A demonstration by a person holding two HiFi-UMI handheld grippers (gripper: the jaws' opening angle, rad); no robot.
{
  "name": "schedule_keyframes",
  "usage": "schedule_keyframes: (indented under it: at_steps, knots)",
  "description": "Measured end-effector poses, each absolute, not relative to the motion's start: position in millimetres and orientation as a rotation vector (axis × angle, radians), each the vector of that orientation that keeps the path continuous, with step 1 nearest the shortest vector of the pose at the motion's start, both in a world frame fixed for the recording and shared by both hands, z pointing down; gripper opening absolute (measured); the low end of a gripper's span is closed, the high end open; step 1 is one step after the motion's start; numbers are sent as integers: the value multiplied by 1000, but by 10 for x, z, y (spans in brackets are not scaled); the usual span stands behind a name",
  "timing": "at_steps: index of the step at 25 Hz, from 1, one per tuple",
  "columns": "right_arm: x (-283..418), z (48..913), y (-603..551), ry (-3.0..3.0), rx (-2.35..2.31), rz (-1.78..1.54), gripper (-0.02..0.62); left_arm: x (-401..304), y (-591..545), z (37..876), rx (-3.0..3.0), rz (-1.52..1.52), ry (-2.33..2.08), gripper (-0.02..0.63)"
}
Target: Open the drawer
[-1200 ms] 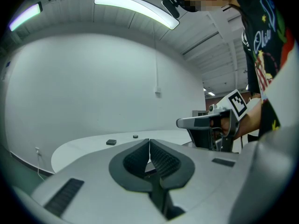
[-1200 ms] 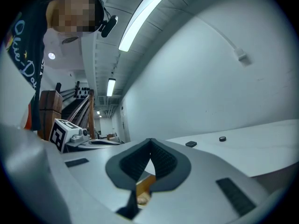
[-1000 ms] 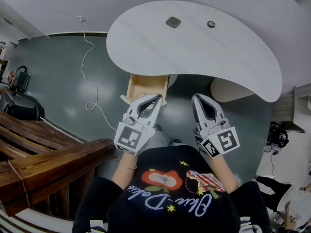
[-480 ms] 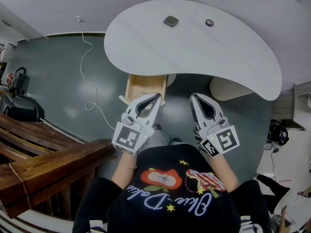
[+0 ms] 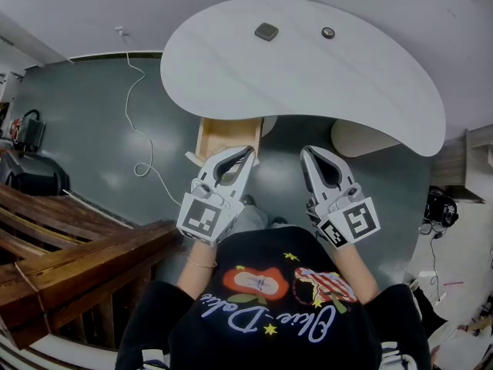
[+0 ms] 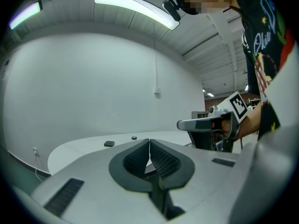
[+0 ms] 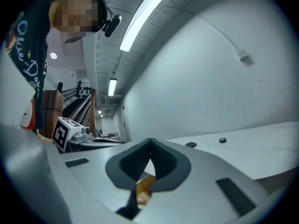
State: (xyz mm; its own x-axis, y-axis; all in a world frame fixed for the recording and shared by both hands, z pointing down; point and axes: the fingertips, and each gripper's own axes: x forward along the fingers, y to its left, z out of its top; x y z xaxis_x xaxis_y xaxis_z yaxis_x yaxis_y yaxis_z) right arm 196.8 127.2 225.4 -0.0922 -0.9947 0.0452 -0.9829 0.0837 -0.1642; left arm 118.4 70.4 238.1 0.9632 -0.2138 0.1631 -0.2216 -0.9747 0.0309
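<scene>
Your left gripper (image 5: 248, 152) has its jaws fully together with nothing between them. Your right gripper (image 5: 306, 152) is likewise closed and empty. Both point toward the white table (image 5: 370, 91), short of its near edge. The wooden drawer (image 5: 228, 137) projects open from under that edge, beside the left gripper's tips. A square dark object (image 5: 266, 31) and a round object (image 5: 328, 32) lie near the table's far edge.

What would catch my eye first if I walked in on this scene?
Probably the big white bean-shaped table, with a dark square thing and a small round one on it. Next, the wooden drawer sticking out under its near edge, and the left gripper and right gripper, both shut and empty, held close by.
</scene>
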Motion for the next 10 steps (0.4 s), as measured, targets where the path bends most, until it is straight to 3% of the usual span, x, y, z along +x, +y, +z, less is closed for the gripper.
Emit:
schedule_keyframes:
  at_steps: [10]
  knots:
    - [1996, 2255, 1266, 2254, -2061, -227, 0, 1208, 688, 2385, 3090, 263, -341, 6]
